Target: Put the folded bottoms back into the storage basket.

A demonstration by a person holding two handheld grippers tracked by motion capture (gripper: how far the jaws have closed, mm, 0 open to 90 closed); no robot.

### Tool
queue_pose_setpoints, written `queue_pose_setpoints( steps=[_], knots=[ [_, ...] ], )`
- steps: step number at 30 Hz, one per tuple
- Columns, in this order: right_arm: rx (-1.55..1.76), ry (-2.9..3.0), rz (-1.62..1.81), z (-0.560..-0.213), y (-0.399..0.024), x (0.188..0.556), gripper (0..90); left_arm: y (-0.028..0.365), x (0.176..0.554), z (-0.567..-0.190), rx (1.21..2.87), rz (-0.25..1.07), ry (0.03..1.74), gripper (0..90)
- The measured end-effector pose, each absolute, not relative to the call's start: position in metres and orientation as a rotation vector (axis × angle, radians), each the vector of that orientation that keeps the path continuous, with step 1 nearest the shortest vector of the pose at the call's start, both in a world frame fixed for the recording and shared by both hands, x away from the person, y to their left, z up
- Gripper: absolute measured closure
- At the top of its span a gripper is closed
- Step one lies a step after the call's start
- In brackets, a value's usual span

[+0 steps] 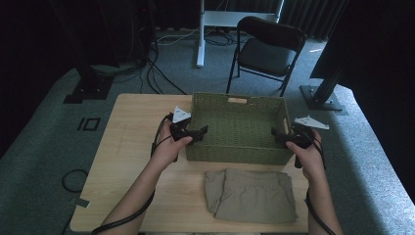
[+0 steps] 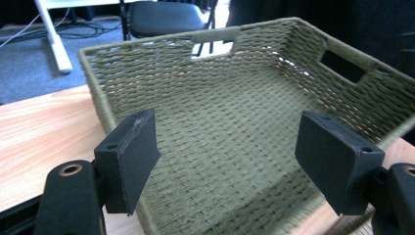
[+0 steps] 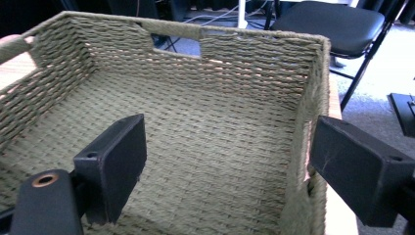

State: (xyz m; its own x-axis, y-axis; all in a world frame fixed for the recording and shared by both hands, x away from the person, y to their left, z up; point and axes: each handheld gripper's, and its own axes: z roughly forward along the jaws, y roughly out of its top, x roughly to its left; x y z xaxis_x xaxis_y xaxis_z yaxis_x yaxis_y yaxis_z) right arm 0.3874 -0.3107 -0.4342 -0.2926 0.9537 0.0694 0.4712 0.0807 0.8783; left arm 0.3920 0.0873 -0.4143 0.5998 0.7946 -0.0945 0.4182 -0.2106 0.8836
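Currently both tongs sit at the basket, one per short side. Left tongs [image 1: 195, 132] at the basket's left wall, jaws spread wide apart, nothing between the pads; in the left gripper view the near-left corner of the rim runs between the two jaws, no contact visible. Right tongs [image 1: 280, 136] at the right wall, jaws likewise apart; in the right gripper view the right wall passes up between the jaws, close to the outer one, touching or not I can't tell.

Basket [image 1: 238, 152]: rectangular, olive-green woven cord, low walls, cut-out handle slots in the far wall and the side walls, nothing inside. It stands on the light wood worktop [image 1: 129, 142], toward the far half, roughly centred.

Folded khaki garment [image 1: 252, 195] lies flat on the worktop just in front of the basket, between the person's forearms, apart from both tongs.

Beyond the worktop: black folding chair [image 1: 269, 49] on grey carpet, white desk leg [image 1: 200, 34], loose cables on the floor.
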Motion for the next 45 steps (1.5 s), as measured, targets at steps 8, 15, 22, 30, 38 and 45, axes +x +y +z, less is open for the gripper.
queue_pose_setpoints(
  steps=[8, 15, 22, 30, 38, 45],
  knots=[
    [1.363, 1.842, 1.163, -0.433, -0.303, 0.369, 13.4, 0.078, 0.375, -0.416, 1.879, 0.444, 0.932, 24.9],
    [1.335, 1.856, 1.189, -0.434, -0.3, 0.352, 13.4, 0.068, 0.358, -0.423, 1.905, 0.428, 0.876, 24.9],
    [1.334, 1.862, 1.227, -0.439, -0.294, 0.333, 13.4, 0.055, 0.34, -0.436, 1.92, 0.385, 0.836, 25.0],
    [1.353, 1.844, 1.265, -0.451, -0.292, 0.31, 13.2, 0.043, 0.32, -0.45, 1.953, 0.347, 0.799, 25.0],
    [1.333, 1.888, 1.203, -0.467, -0.288, 0.291, 13.1, 0.029, 0.302, -0.458, 1.962, 0.291, 0.781, 25.0],
    [1.351, 1.928, 1.189, -0.486, -0.286, 0.278, 12.4, 0.021, 0.293, -0.475, 1.991, 0.251, 0.789, 24.9]
  ],
)
